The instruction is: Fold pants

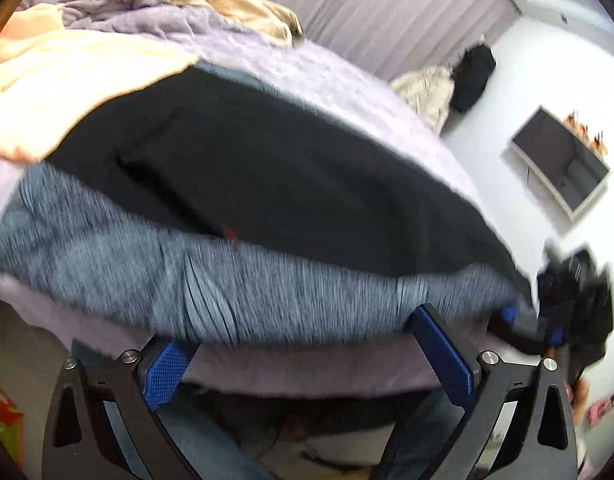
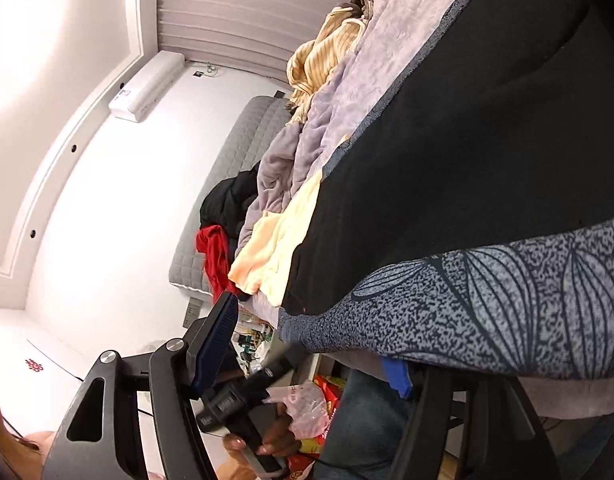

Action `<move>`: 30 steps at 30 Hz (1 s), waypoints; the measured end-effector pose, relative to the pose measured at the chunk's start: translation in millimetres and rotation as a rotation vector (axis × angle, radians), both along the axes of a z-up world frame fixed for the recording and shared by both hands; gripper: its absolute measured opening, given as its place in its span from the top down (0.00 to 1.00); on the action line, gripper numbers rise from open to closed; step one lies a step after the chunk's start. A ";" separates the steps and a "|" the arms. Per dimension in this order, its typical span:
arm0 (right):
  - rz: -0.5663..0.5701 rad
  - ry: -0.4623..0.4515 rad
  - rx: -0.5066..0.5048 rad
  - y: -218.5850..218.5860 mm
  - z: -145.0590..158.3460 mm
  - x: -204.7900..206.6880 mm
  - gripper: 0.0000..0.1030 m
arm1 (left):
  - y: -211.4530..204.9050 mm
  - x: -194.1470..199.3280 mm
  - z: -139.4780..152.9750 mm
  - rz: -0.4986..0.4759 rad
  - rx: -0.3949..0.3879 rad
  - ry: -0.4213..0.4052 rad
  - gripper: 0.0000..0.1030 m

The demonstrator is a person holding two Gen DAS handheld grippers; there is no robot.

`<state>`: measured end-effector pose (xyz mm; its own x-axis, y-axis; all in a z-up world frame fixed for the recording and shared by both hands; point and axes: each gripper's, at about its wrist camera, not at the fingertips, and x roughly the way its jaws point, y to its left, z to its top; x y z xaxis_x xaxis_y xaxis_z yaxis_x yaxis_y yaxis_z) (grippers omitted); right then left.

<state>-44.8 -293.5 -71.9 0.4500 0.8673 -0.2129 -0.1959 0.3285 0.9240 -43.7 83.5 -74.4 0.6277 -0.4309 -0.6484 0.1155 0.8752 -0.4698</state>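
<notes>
1. Left wrist view: my left gripper (image 1: 307,344) sits at the near edge of the bed (image 1: 347,72), its two blue-padded fingers (image 1: 165,372) spread wide with nothing between them. The pants (image 1: 247,168) lie flat on the bed directly ahead of it: a black body with a grey patterned band (image 1: 147,248) along the near edge, and that band touches or nearly touches the fingertips. The picture is smeared, so I cannot tell whether a pad is already under the cloth.

2. Same view: the pants' long axis runs left to right along the near edge of the bed, across my line of reach. A cream cloth (image 1: 67,80) overlaps their far left corner. My right gripper (image 1: 547,328) shows at the right end of the band, at the near right corner of the bed.

3. Right wrist view: the camera is rolled sideways. My right gripper (image 2: 319,344) stands open; one finger (image 2: 217,344) is in free air, the other is tucked under the grey band (image 2: 487,312) at the bed's edge, so the hem lies between the jaws but is not pinched.

4. My judgement: the right hand is nearer to a hold, and both need to close on the band before any lift.
</notes>
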 end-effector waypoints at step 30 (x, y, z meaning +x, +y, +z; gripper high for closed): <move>-0.118 -0.059 -0.457 -40.3 61.3 220.0 0.87 | -28.0 233.2 75.9 0.121 0.365 -0.175 0.00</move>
<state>175.2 -333.8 -10.6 0.5626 0.6329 -0.5319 -0.1805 0.7219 0.6681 189.6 55.5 1.5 0.7739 -0.1094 -0.6238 0.0524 0.9927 -0.1091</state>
